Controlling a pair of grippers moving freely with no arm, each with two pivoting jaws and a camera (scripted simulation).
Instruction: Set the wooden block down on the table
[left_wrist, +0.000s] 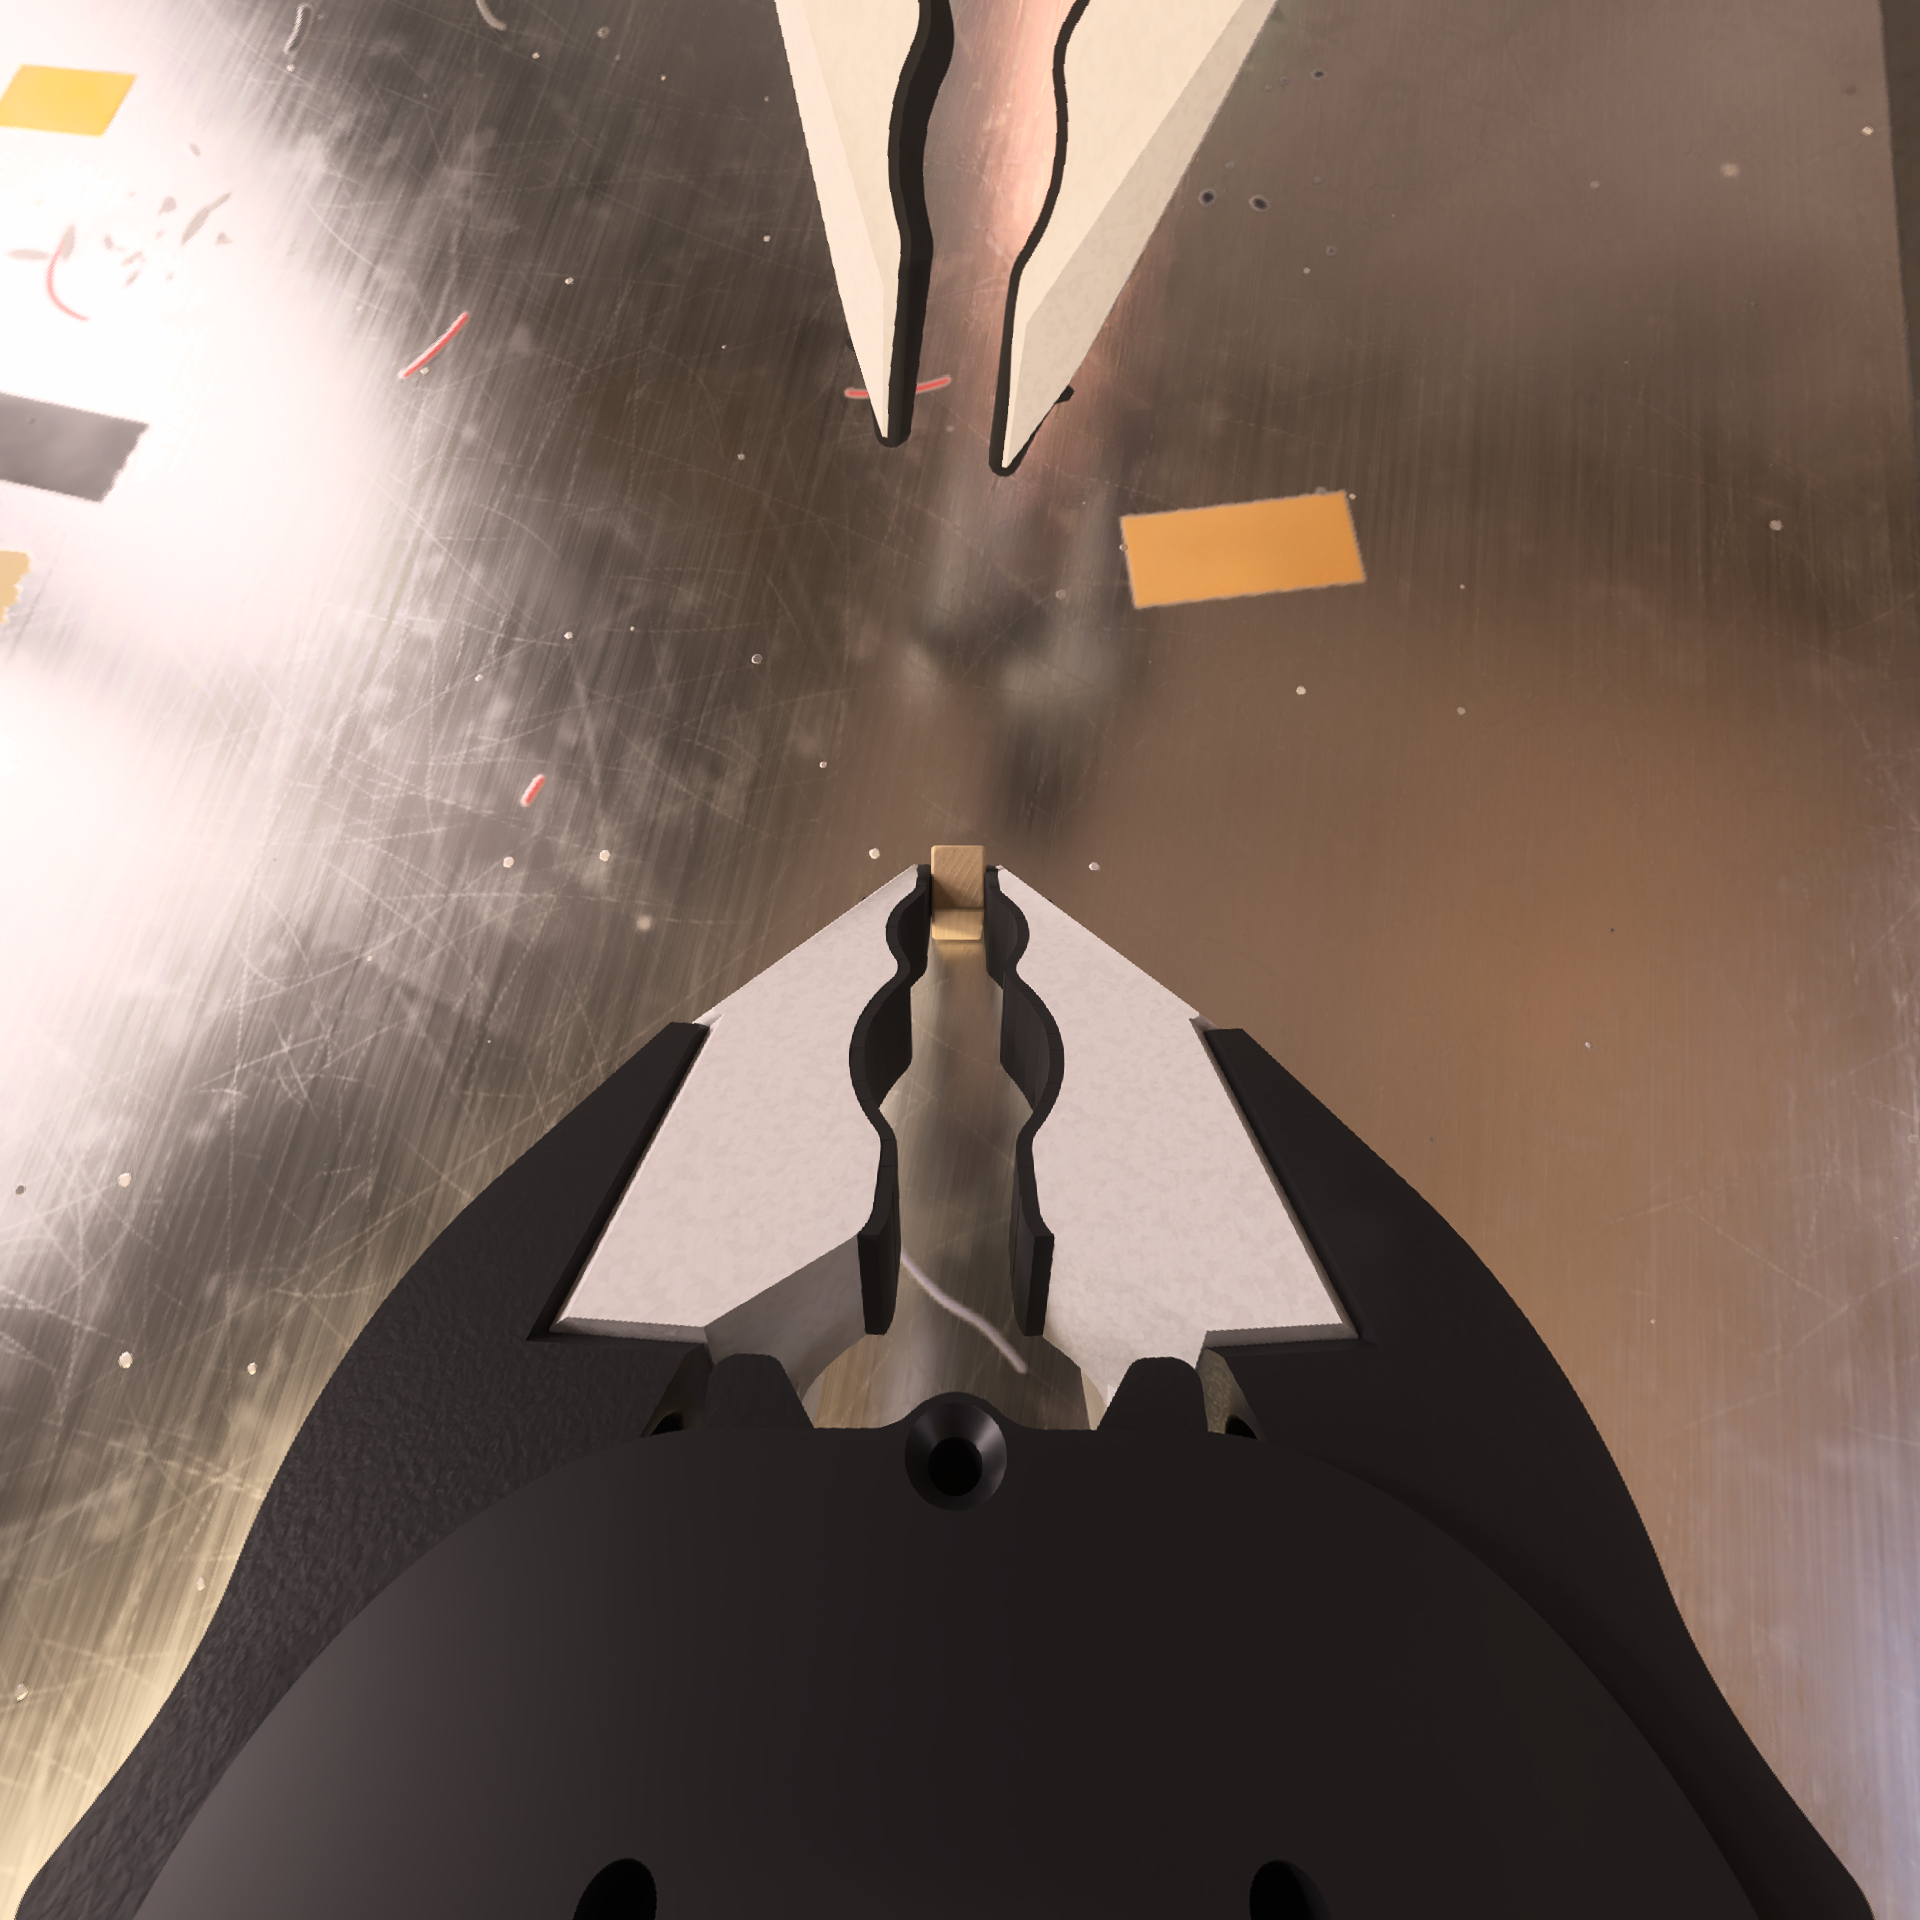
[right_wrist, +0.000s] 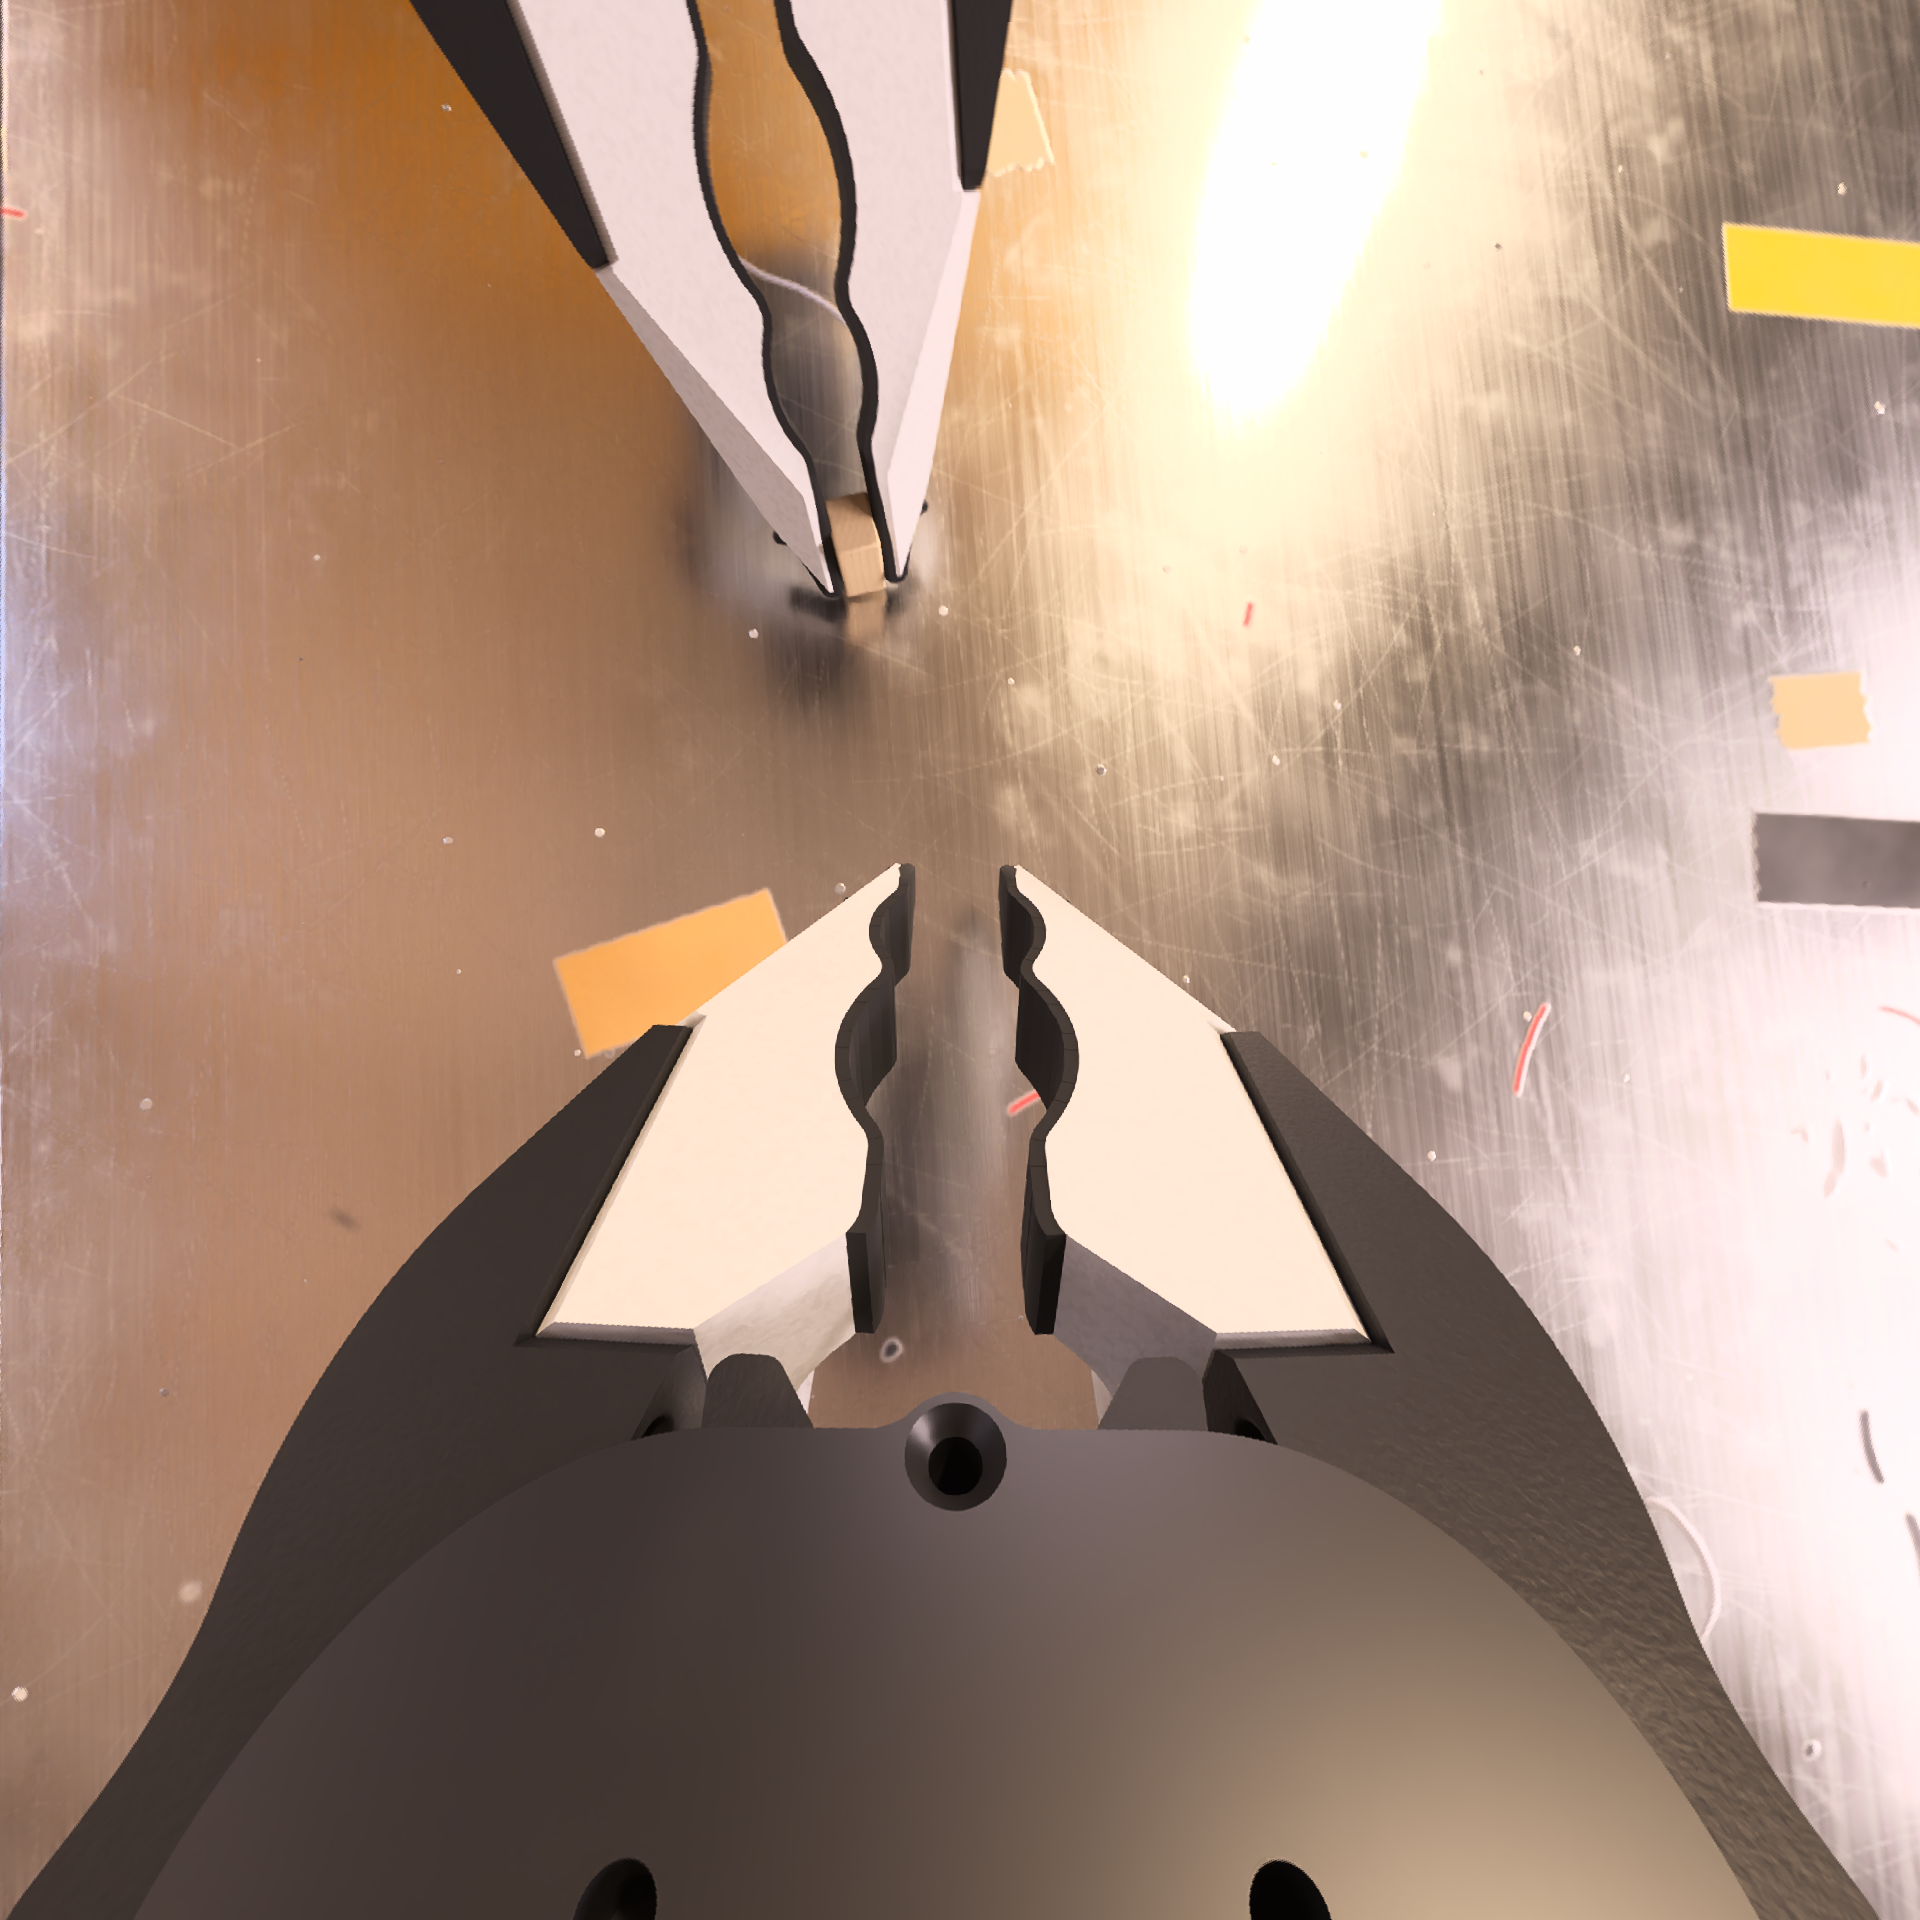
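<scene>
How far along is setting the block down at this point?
Done: the left gripper has the wooden block pinched at its fingertips and low over the metal table. In hand: in the right wrist view the block sits at or just above the surface; contact is unclear. Left: release and withdraw. The right gripper is open and empty.

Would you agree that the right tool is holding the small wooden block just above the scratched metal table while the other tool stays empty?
Not quite: the left tool holds the wooden block, not the right. The left wrist view shows it pinched between that tool's fingertips; the right wrist view shows the right tool empty. The rest stands: the block sits low over the scratched metal table.
</scene>
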